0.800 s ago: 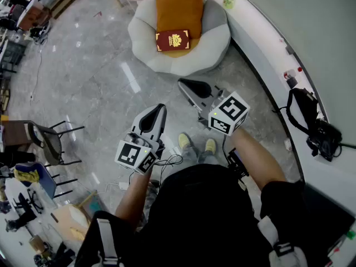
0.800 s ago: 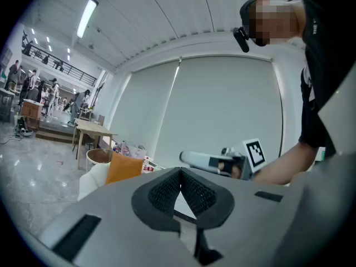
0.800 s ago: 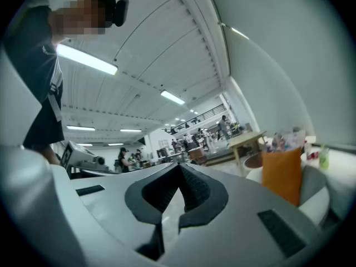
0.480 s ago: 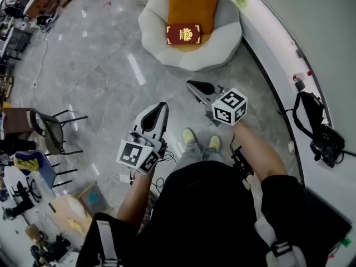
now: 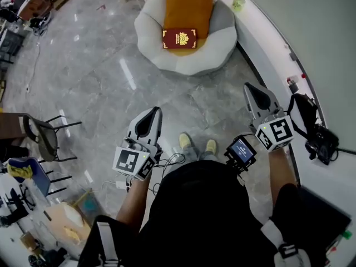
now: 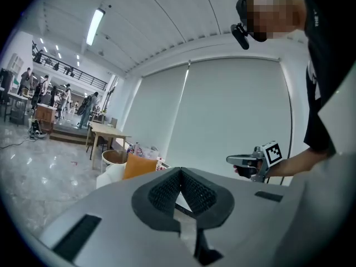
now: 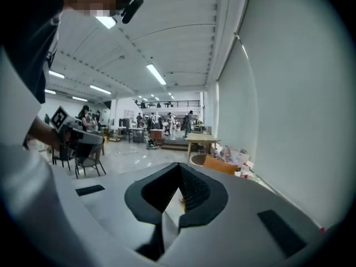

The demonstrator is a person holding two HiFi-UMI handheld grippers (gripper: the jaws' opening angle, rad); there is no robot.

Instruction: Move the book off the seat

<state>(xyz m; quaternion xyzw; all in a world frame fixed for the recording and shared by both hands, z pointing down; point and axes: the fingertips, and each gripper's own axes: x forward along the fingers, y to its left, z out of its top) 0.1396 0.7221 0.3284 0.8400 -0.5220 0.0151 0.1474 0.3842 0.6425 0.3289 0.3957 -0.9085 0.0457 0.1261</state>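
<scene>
Maroon book (image 5: 179, 39) lies crosswise, 9-to-3, on the orange cushion (image 5: 189, 4) of the seat (image 5: 149, 33), well off at 12 o'clock; my left gripper (image 5: 151, 115), slightly nearer I judge, and right gripper (image 5: 253, 91) both have jaws together, empty.

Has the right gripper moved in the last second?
Yes. The right gripper swung right: it was above the shoes, now it hangs beside the white ledge, near the black bag.

The orange fabric cushion (image 5: 189, 4) is cut off by the head view's top edge. The gold print on the dark red rectangular book (image 5: 179, 38) is too small to be read. On the white curved ledge (image 5: 267, 49), the small items (image 5: 238, 3) cannot be identified.
</scene>
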